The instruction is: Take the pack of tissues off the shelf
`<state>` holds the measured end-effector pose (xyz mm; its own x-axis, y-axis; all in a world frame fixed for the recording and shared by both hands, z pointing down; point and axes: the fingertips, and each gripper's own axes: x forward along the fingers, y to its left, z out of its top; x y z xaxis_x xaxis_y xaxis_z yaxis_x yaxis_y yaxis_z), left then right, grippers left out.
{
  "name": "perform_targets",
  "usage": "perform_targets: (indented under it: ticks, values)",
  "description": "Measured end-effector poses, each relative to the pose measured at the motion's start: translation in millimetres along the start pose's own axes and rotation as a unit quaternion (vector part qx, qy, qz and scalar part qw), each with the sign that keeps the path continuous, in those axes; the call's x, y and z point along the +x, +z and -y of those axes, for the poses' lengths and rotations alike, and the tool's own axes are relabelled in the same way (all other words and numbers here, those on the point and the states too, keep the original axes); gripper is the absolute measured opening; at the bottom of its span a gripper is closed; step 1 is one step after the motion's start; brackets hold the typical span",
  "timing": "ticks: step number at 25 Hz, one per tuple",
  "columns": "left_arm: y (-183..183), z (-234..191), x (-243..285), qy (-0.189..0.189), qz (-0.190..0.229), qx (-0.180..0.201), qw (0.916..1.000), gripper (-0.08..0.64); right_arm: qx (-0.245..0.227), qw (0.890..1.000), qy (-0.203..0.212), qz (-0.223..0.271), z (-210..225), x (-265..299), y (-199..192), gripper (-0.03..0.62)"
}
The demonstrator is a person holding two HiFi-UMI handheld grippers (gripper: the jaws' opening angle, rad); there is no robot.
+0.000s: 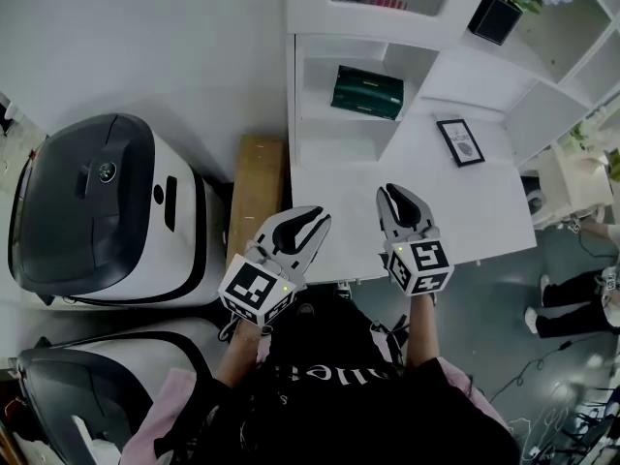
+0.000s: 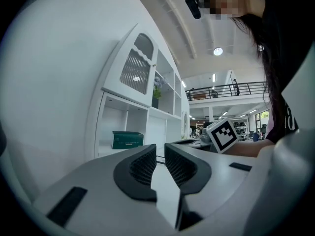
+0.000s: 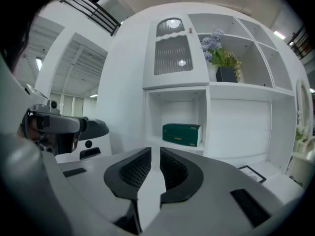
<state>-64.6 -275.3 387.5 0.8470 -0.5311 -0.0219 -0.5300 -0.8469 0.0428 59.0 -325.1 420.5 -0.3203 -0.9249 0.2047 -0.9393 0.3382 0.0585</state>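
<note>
Jaws first: on my left gripper (image 2: pixel 160 151) they are clenched together with nothing between them, and on my right gripper (image 3: pixel 155 154) they stand closed to a thin slit, also empty. From the head view I have both grippers side by side, low over the front edge of the white surface (image 1: pixel 334 216), well apart from the shelf compartments. The pack of tissues (image 3: pixel 181 134) is a dark green box lying flat in the lower left compartment of the white shelf (image 3: pixel 206 90), alone there. Its long axis runs side to side across the opening, one long face turned out toward me and slightly skewed in the head view. It carries small pale markings on that face, but I cannot read them; they are too small in every view. A black-framed picture (image 1: pixel 460 141) lies on the surface to the right of that compartment, its print too fine to read. A black pot of blue flowers (image 3: pixel 224 68) sits on a higher shelf. White-and-black machines (image 1: pixel 97 206) stand off to my left.
</note>
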Motion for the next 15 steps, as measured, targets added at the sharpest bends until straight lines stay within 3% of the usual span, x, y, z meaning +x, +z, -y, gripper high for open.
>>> perform_targets:
  ticks: [15]
  values:
    - [2.9, -30.2, 48.3, 0.051, -0.016, 0.016, 0.9984, 0.063, 0.017, 1.000, -0.012, -0.004, 116.7, 100.3, 16.1, 0.067]
